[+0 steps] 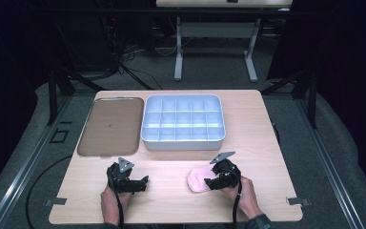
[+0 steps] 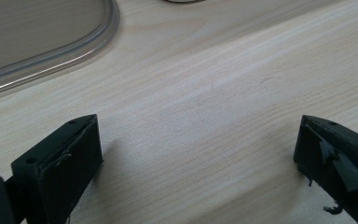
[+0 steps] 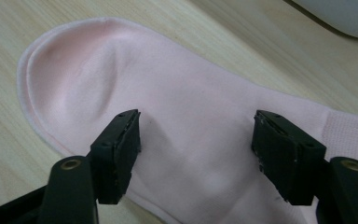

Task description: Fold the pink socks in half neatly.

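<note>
I count 1 pink sock (image 1: 198, 180) lying flat on the tabletop (image 1: 248, 143), near the front edge on my right side. My right tongs (image 1: 213, 182) hang over it with the jaws spread apart, 1 on each side of the sock's middle; in the right gripper view the sock (image 3: 191, 140) runs between them, toe end to the upper left, ribbed cuff at the right. My left tongs (image 1: 144, 182) are also spread wide, over bare wood, gripping nothing. Further back sit 1 white divided box (image 1: 183, 122) and, just beside it on the left, 1 clear brownish lid (image 1: 110, 126) lying flat. Its rim (image 2: 65, 53) shows ahead in the left gripper view.
</note>
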The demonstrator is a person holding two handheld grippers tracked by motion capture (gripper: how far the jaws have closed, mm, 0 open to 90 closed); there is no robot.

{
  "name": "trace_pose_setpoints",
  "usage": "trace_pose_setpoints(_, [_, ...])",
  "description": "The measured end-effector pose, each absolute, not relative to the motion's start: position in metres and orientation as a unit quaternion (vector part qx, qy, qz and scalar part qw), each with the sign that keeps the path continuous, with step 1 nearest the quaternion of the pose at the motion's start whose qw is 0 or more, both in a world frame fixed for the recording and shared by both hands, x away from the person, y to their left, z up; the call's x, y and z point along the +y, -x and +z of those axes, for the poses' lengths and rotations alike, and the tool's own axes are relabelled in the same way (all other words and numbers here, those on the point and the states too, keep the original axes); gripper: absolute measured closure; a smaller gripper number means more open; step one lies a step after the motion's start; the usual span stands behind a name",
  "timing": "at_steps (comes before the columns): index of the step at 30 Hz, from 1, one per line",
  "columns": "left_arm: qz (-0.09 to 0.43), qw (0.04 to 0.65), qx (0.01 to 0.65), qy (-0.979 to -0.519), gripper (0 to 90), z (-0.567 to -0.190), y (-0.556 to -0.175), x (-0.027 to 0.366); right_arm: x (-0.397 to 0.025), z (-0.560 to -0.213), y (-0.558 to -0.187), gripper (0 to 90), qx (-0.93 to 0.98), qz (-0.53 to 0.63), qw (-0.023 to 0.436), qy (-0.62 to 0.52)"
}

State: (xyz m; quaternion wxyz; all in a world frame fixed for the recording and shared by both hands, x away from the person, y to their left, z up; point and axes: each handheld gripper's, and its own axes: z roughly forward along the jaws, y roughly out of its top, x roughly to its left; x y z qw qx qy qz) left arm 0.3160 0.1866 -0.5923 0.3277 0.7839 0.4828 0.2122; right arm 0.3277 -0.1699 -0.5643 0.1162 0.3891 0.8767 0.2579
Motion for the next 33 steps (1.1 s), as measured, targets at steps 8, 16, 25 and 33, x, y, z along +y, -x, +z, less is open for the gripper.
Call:
trace_pose_setpoints(8, [0.217,0.326,0.485,-0.782,1.3,-0.592,-0.315,0.186,-0.176,-0.564,-0.320,76.6,0.869,0.274,0.125,-0.392])
trace_pose_setpoints(16, [0.217,0.327,0.483,-0.783,1.9,-0.592,-0.315,0.186,-0.183,-0.563,-0.316,81.8,0.841,0.314,0.119,-0.424])
trace_pose_setpoints(25, [0.217,0.327,0.483,-0.783,1.9,-0.592,-0.315,0.186,-0.169,-0.540,-0.296,81.6,0.825,0.353,0.091,-0.433])
trace_pose_setpoints(33, [0.217,0.326,0.483,-0.783,1.9,-0.592,-0.315,0.186,-0.134,-0.542,-0.280,81.0,0.833,0.347,0.079,-0.424])
